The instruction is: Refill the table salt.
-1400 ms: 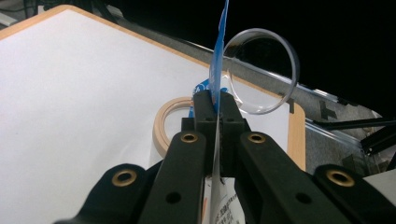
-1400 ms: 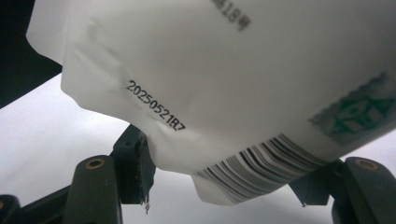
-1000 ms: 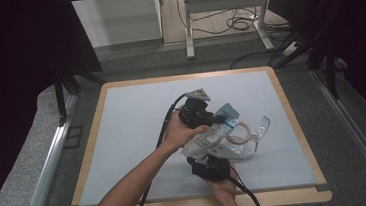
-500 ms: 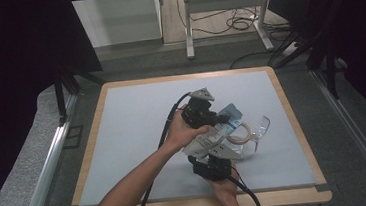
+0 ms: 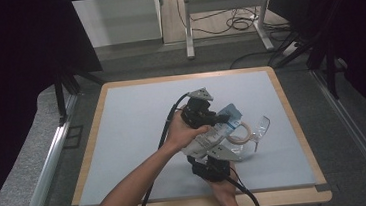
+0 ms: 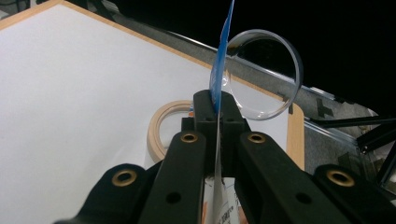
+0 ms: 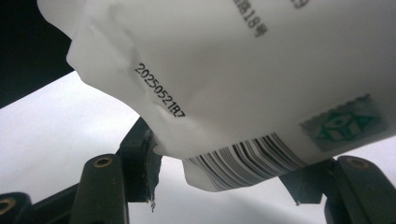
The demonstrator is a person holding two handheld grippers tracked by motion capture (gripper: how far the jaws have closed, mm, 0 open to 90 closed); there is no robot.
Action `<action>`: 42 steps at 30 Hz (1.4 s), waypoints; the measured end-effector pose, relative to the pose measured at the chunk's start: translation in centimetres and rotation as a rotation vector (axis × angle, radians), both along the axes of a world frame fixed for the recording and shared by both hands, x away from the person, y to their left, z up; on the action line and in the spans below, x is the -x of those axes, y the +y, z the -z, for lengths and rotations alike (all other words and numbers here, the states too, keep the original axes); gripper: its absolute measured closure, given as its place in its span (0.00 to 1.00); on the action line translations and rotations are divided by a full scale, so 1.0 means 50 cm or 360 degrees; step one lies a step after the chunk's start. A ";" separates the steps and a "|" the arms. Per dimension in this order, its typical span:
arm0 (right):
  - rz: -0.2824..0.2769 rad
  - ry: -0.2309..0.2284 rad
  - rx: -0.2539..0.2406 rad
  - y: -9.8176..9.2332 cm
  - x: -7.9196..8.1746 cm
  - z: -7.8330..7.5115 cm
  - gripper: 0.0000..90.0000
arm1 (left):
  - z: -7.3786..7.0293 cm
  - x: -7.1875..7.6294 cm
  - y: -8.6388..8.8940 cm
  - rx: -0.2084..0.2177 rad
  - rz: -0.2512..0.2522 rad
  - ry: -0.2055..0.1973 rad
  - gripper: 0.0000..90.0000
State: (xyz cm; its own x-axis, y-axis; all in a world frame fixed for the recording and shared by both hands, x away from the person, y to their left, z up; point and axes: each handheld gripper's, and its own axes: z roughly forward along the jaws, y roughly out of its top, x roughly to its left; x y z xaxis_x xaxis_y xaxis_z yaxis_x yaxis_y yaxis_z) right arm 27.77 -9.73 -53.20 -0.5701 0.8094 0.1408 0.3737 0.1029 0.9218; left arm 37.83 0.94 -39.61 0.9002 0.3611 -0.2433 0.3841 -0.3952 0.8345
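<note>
A white packet with a blue top edge (image 5: 213,133) is held up over the table between the two grippers. My left gripper (image 6: 216,103) is shut on its blue edge (image 6: 223,56), which stands thin and upright between the pads; from the high view this gripper (image 5: 224,115) points right. My right gripper (image 7: 223,173) sits under the packet's barcode end (image 7: 252,161) with its jaws wide apart. The left pad touches the packet's crumpled corner. In the high view the right gripper (image 5: 214,153) comes up from the near edge.
A beige tape ring (image 5: 238,134) (image 6: 161,133) lies on the white mat (image 5: 134,137) just right of the grippers. A clear round cup (image 5: 260,128) (image 6: 268,79) lies on its side beside it. The wooden table border (image 5: 293,123) frames the mat.
</note>
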 end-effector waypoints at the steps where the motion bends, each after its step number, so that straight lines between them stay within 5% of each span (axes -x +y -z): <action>1: 0.0005 0.0000 0.0003 0.000 0.000 0.000 0.44 | 0.000 0.001 0.000 0.0001 -0.0001 0.0002 1.00; 26: 0.0011 -0.0011 -0.0035 0.004 0.004 0.000 0.46 | -0.005 -0.003 0.000 -0.0045 0.0012 0.0004 1.00; 42: 0.0061 -0.0007 -0.0108 0.008 0.000 0.000 0.47 | -0.015 -0.021 -0.017 -0.0159 0.0053 0.0013 1.00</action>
